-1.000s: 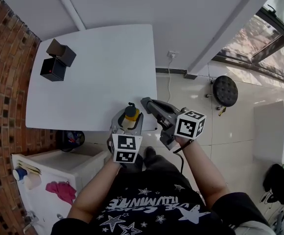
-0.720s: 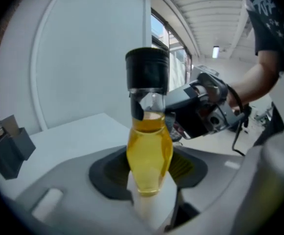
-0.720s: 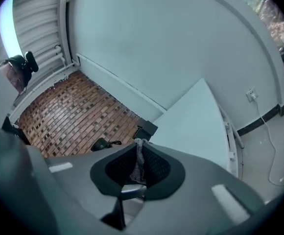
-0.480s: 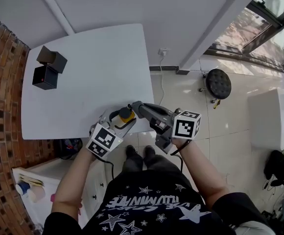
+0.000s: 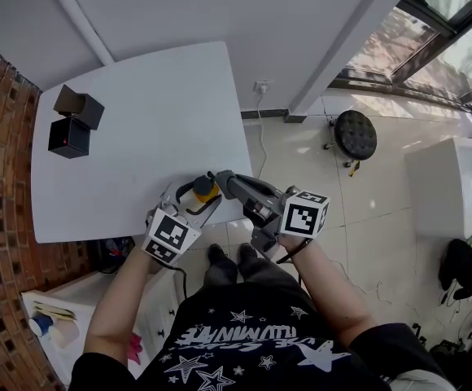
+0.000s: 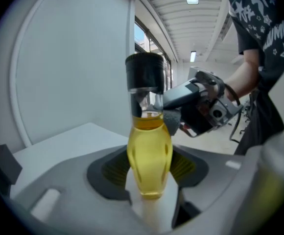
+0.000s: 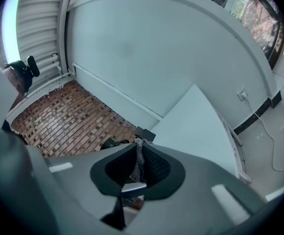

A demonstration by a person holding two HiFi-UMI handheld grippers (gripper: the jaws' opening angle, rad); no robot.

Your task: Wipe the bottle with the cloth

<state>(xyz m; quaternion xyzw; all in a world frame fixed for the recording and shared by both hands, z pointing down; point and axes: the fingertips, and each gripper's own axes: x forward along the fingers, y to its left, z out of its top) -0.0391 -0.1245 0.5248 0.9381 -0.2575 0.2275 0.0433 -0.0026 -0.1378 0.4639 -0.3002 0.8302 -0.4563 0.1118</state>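
The left tool [image 5: 197, 199] is clenched on the bottle [image 6: 149, 151], gripping only its lower end. The yellow-filled body and black cap [image 6: 144, 72] stand well clear above the pads, and the jaws have just eased a touch wider with the bottle between them. The right tool [image 7: 138, 166] is clenched on a grey cloth [image 6: 171, 120], and the pinched wad sits against the bottle's shoulder on the side facing that tool.

The main risk is leverage. A push from the cloth lands high on the bottle, far above the left tool's grip, so a firm stroke could tip or twist it between the pads, or slide it out.

Both tools are at the near edge of the worktop [image 5: 138, 137], with floor showing just beyond. A dropped bottle could miss the surface.

Little cloth shows past the right tool's tips, so a careless stroke could drag hard jaw plastic across the bottle. Friction could also pull the cloth free. I cannot tell how tight the cap is; if it is loose, a knock there might spill liquid.
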